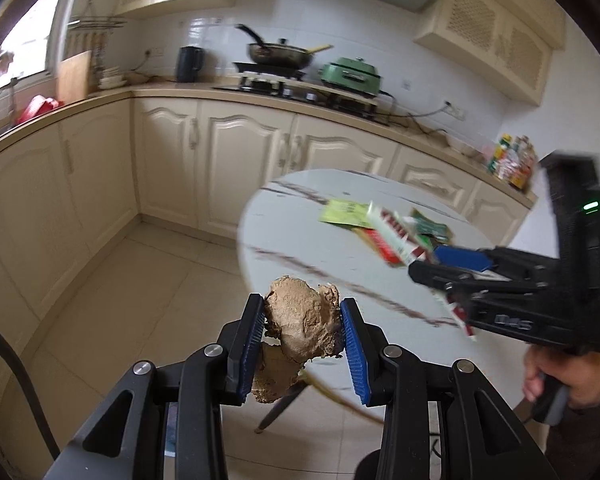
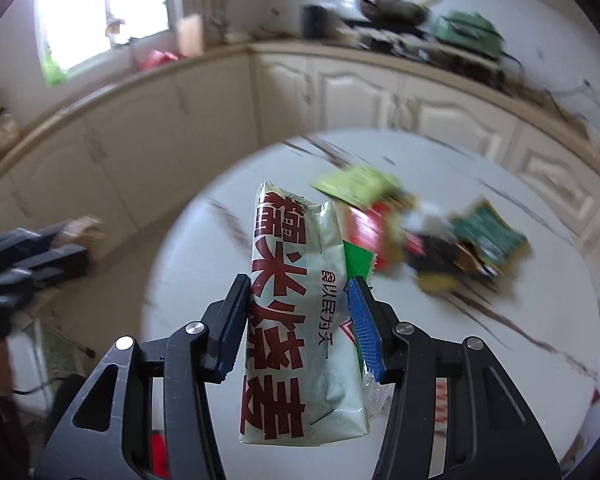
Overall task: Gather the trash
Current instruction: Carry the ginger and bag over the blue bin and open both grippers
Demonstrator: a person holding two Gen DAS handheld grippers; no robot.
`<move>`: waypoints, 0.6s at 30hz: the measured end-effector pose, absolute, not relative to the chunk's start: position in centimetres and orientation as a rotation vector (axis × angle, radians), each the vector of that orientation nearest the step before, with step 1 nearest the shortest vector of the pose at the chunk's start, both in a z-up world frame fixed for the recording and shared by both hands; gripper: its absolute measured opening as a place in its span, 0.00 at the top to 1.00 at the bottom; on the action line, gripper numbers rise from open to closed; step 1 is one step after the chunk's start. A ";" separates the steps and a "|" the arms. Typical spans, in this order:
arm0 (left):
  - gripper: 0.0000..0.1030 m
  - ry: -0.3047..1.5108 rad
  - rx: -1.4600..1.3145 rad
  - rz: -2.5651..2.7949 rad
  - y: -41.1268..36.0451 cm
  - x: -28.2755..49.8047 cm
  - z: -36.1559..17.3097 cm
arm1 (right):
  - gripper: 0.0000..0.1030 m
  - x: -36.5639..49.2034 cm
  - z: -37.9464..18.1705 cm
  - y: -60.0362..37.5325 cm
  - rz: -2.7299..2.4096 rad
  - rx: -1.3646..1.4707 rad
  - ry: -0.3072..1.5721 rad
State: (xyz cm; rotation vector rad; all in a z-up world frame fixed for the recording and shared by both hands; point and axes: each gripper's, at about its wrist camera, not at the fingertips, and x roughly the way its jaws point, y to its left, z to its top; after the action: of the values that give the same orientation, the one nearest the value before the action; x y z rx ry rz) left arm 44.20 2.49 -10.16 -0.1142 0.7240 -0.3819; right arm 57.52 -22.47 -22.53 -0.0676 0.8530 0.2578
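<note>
My left gripper [image 1: 302,324] is shut on a crumpled brown paper wad [image 1: 300,330], held above the floor just off the round table's near edge. My right gripper [image 2: 300,312] is shut on a pale green food wrapper with red characters [image 2: 296,320], held upright over the table. The right gripper also shows in the left wrist view [image 1: 440,264], with the wrapper [image 1: 396,236] in it. The left gripper appears blurred at the left of the right wrist view [image 2: 66,240]. A pile of wrappers [image 2: 440,236] lies on the table.
The round white marble table [image 1: 300,236] stands in a kitchen. Cream cabinets [image 1: 244,152] and a counter with a wok [image 1: 280,54], a kettle [image 1: 189,64] and a green cooker [image 1: 350,74] run behind it. Tiled floor [image 1: 140,280] lies to the left.
</note>
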 end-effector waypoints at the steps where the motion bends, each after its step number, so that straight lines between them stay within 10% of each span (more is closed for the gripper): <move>1: 0.66 0.725 -0.122 -0.364 3.5 44.1 -10.3 | 0.54 57.5 -22.0 -21.0 0.287 -0.069 0.832; 18: 0.66 0.995 -0.272 -0.097 16.9 48.0 -22.9 | 0.53 65.1 -34.8 3.1 0.599 -0.116 1.015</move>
State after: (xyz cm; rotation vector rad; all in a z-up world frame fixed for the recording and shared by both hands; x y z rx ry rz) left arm 48.04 16.89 -22.93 -0.2717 0.9949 -0.0971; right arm 65.10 3.07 -34.80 -0.1155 1.0152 0.5993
